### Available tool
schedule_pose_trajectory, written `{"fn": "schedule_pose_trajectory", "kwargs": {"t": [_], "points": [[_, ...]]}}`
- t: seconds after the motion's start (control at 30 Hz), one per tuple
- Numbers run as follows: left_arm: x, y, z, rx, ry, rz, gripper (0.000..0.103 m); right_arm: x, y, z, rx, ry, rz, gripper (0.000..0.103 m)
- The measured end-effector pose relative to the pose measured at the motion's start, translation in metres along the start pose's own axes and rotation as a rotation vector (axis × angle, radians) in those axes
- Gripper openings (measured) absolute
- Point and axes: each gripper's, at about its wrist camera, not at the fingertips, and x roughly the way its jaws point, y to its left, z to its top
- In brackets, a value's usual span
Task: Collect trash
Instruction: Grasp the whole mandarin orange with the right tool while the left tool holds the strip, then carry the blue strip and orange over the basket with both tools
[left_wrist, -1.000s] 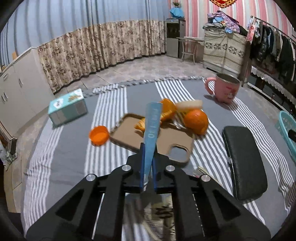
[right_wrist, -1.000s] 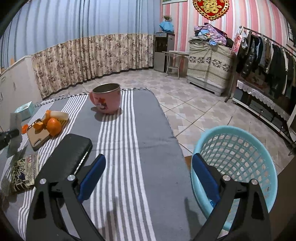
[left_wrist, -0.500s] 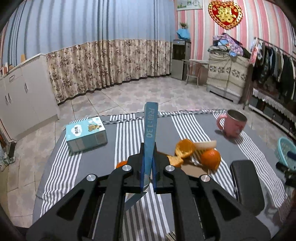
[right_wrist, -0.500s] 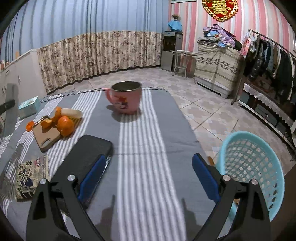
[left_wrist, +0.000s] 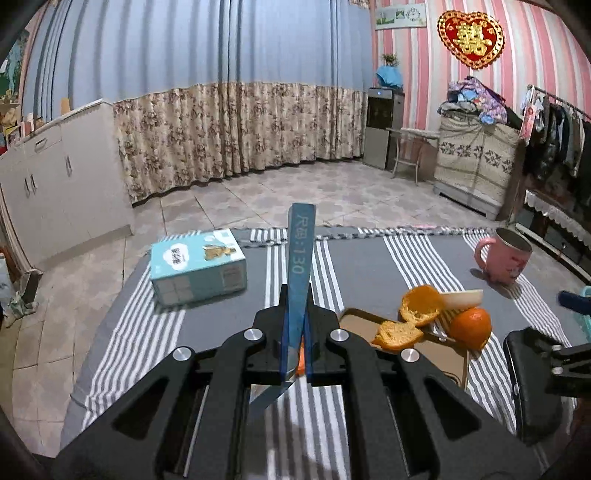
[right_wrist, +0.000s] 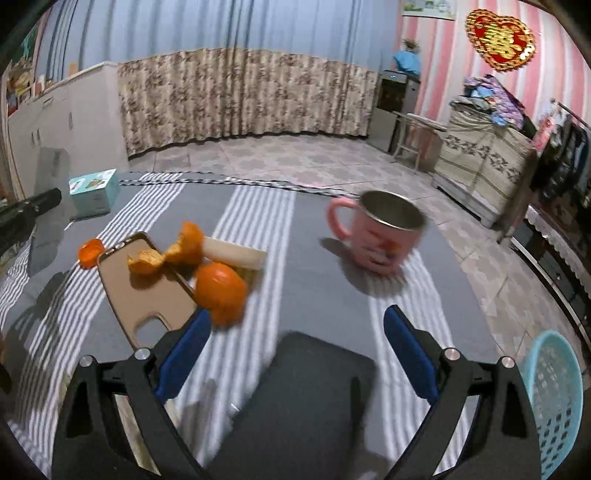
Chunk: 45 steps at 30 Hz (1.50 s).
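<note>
My left gripper (left_wrist: 297, 314) is shut on a thin blue strip (left_wrist: 301, 251) with white print, which stands up between its pads above the striped cloth. Right of it, orange peels (left_wrist: 421, 304) and a whole orange (left_wrist: 471, 328) lie on and beside a brown board (left_wrist: 436, 354). My right gripper (right_wrist: 295, 350) is open and holds nothing. It hovers over a black case (right_wrist: 295, 398), with the orange (right_wrist: 221, 288) just beyond its left pad. More peels (right_wrist: 188, 242) and an orange cap (right_wrist: 89, 252) lie farther left. A light blue basket (right_wrist: 554, 398) stands off the table at the lower right.
A pink mug (right_wrist: 380, 236) stands at the far right of the table. A light blue tissue box (left_wrist: 197, 266) sits at the far left. A white stick-like piece (right_wrist: 236, 254) lies by the peels. Tiled floor, curtains and cupboards surround the table.
My left gripper drew back and tilted up with the blue strip still in it. My right gripper swung left, from beside the basket to over the black case near the orange.
</note>
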Motion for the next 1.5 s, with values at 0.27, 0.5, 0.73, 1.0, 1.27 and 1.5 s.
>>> {"fn": "schedule_pose_trajectory", "kwargs": {"t": [0.27,0.5,0.73,1.0,1.27,1.5], "points": [[0.008,0.019,-0.002,-0.044,0.013,0.011,0.004,0.047,0.030,0.019,0.028,0.109,0.051,0.079],[0.009,0.013,-0.006,-0.033,0.021,0.001,0.004,0.063,0.042,0.018,0.003,0.157,0.102,0.042],[0.011,0.011,-0.011,-0.031,0.034,-0.003,0.005,0.042,0.031,0.014,-0.002,0.111,0.115,0.033],[0.013,0.007,-0.015,-0.016,0.036,0.010,0.005,-0.009,-0.023,-0.010,0.050,0.057,0.085,0.032],[0.000,-0.008,-0.005,-0.011,0.024,-0.001,0.005,-0.070,-0.112,-0.034,0.124,0.000,-0.014,0.032],[-0.028,-0.056,0.008,0.040,0.002,-0.071,0.005,-0.102,-0.196,-0.059,0.248,-0.036,-0.110,0.032]]}}
